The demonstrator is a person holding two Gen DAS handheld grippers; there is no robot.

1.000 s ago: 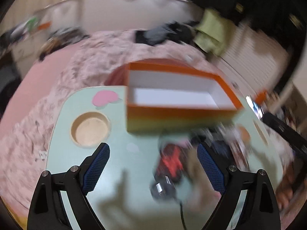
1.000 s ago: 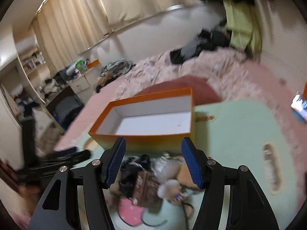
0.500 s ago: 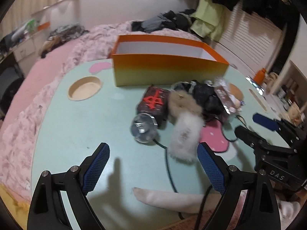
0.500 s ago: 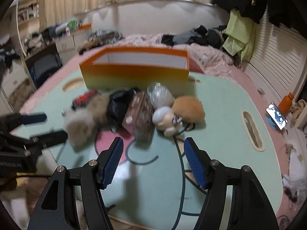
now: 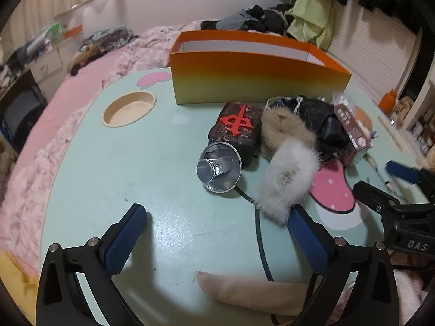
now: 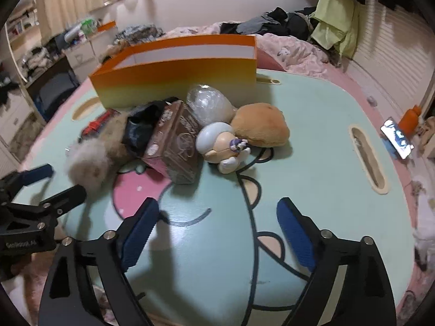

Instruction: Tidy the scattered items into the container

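Note:
An empty orange box [image 5: 258, 73] stands at the far side of the mint table [image 5: 136, 168]; it also shows in the right wrist view [image 6: 176, 73]. In front of it lies a pile: a clear plastic cup [image 5: 218, 167] on its side, a dark block with a red character [image 5: 236, 127], a beige and white fur piece [image 5: 285, 163], a black bag [image 5: 323, 119], a brown packet [image 6: 176, 141], a clear wrapped ball [image 6: 209, 103], a small figure [image 6: 223, 146] and a tan plush [image 6: 261, 125]. My left gripper [image 5: 217, 236] and right gripper [image 6: 217, 228] are open and empty, near the table's front.
A round recess [image 5: 129, 106] is in the table at left, a slot [image 6: 367, 157] at right. A phone [image 6: 397, 138] and an orange bottle [image 6: 410, 119] lie beyond the right edge. A bed with clothes is behind the table.
Both grippers have pulled back from the box and lowered toward the table's near side. The pile now lies ahead of them. Nothing was picked up.

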